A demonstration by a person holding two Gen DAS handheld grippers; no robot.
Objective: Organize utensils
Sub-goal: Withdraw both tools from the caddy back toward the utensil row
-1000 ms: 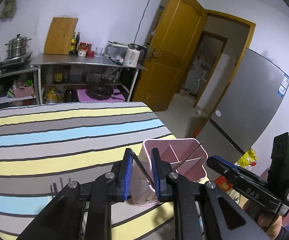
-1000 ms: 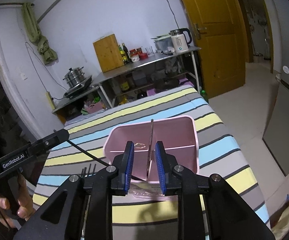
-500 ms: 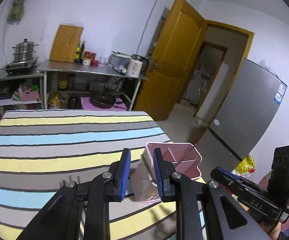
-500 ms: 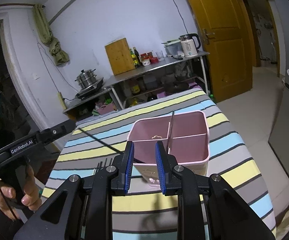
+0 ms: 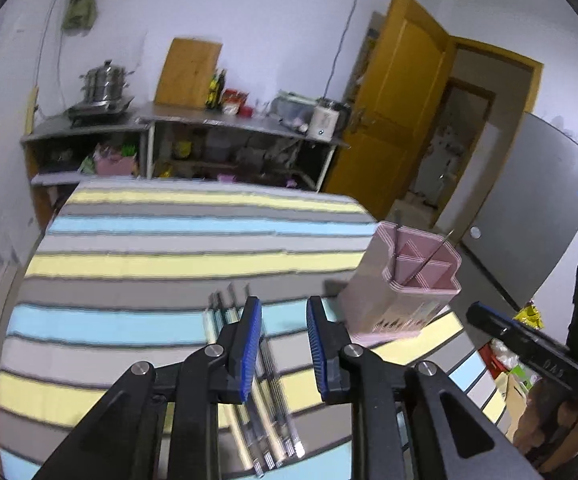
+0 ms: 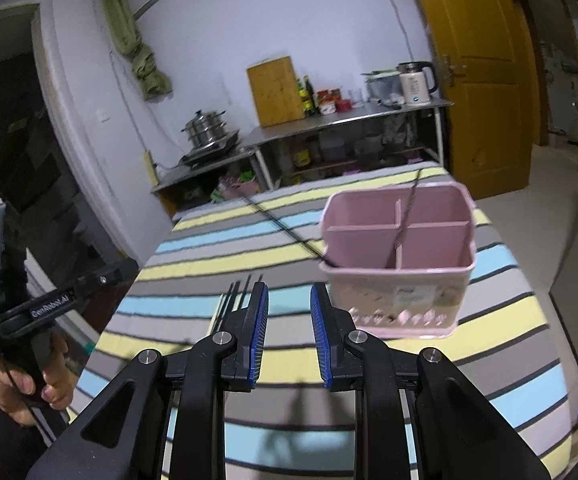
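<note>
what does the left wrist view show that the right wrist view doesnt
Only the left wrist view shows the full row of utensils lying on the striped tablecloth under the open left claw, and the grey fridge. Only the right wrist view shows the dark doorway on the left. Both show the pink caddy with thin utensils standing inside, the steel shelf and the open right claw.

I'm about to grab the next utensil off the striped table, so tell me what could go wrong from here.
The chopsticks lie packed side by side, so the open left hand-held gripper may pinch several or scatter them. The pink holder stands near the table's right edge; a bump could tip it off.
</note>
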